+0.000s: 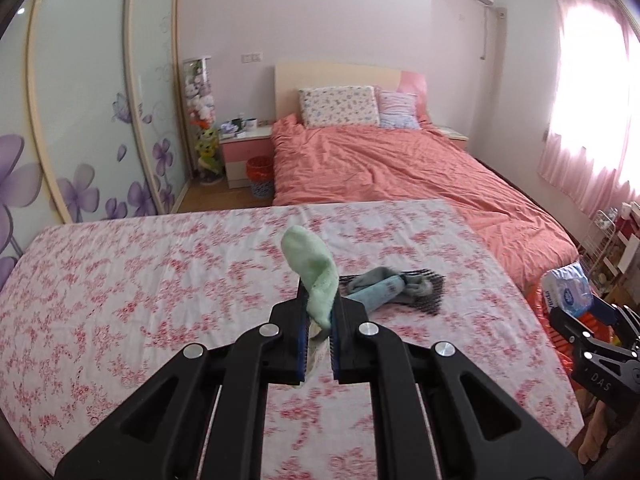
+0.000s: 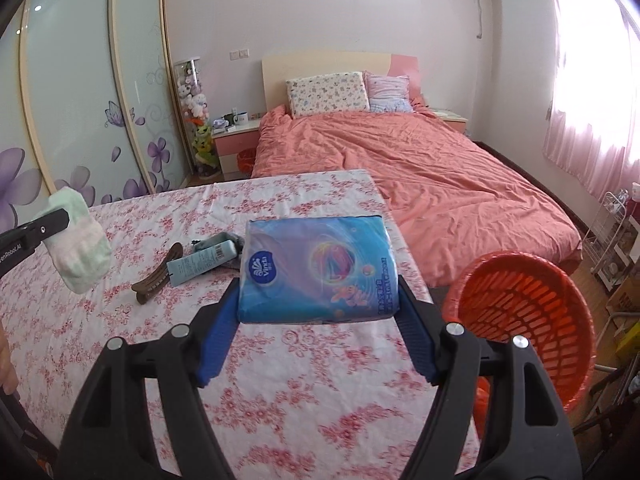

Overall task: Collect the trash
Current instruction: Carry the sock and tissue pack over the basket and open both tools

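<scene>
My left gripper point(image 1: 320, 308) is shut on a pale green sock point(image 1: 314, 276), which hangs limp above the floral-cloth table point(image 1: 140, 300). In the right wrist view the same sock point(image 2: 80, 252) dangles at the far left from the left gripper point(image 2: 66, 220). My right gripper point(image 2: 318, 286) is shut on a blue tissue pack point(image 2: 316, 268), held flat over the table's right part. An orange mesh basket point(image 2: 528, 320) stands just off the table's right edge. On the table lie a light blue tube point(image 2: 204, 262), a grey sock point(image 2: 234, 240) and a brown hair clip point(image 2: 156, 276).
A black mesh piece point(image 1: 430, 288) lies under the grey sock. Behind the table stands a bed point(image 1: 400, 168) with a salmon cover. A nightstand point(image 1: 244, 148) and a small orange bin point(image 1: 260, 176) sit at the bed's left. Wardrobe doors point(image 1: 100, 120) line the left wall, and a wire rack point(image 2: 608, 232) stands at the right.
</scene>
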